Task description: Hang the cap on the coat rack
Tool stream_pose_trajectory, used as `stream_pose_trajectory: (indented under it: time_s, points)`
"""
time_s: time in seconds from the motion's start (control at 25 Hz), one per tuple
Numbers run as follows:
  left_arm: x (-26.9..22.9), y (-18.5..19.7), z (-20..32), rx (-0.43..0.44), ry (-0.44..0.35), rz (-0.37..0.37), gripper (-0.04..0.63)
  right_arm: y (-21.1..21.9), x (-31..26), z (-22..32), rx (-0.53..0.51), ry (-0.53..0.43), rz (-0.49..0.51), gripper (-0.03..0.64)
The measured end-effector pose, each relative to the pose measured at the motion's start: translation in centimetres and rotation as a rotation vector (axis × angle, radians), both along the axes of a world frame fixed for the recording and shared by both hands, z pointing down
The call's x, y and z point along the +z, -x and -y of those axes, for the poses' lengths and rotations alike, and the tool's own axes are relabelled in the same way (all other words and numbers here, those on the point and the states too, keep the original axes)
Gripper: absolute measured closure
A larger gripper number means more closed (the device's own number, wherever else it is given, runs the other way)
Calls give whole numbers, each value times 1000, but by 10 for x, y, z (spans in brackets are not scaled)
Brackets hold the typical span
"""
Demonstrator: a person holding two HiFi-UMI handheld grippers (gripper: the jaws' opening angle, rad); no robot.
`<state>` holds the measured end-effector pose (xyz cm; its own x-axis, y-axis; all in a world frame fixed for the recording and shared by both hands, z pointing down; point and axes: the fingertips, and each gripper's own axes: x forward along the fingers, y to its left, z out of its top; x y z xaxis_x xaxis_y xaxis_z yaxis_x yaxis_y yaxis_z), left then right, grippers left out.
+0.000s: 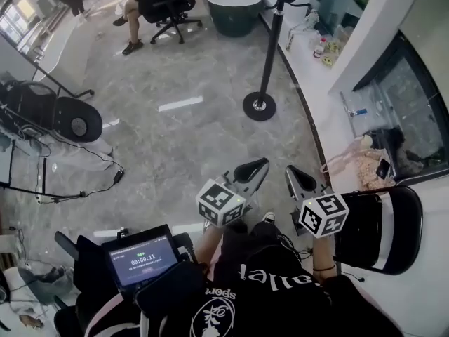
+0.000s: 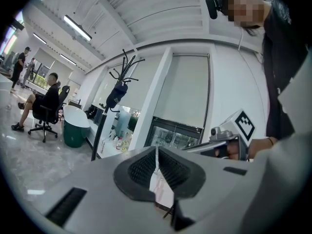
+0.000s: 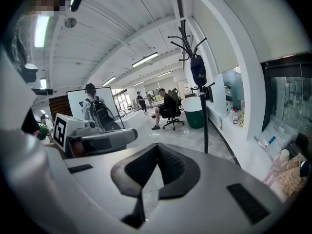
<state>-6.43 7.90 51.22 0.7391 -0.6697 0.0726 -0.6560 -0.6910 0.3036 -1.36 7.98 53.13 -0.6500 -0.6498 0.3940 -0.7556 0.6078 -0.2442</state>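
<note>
Both claws empty & pressed together, L claw (image 2: 156, 151) and R claw (image 3: 157, 147); cap (image 3: 197, 70) looks already hung high on coat rack (image 3: 205, 123), so I'd judge: stay back, don't bump rack, check cap sits secure.

The cap (image 3: 198, 69) is showing navy, the rack (image 3: 205, 121) black, the floor (image 1: 175, 139) marbled grey, the tub (image 1: 235, 20) dark green.
</note>
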Motion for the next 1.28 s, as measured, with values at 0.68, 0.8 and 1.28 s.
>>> stream_pose_trajectory:
  time_s: [0.68,0.8,1.28]
  points:
    - [-25,-73,-22,-122,-25,30,589,-58,-8,-18,-161,-35,-2,601]
    - [-24,-85,-22,-133,-26,41,589,-69,-9,-18,-176,-44,-4,601]
    - [-18,-136,-5,-115,-22,56,589,-115,-2,0,-173,-41,-6,601]
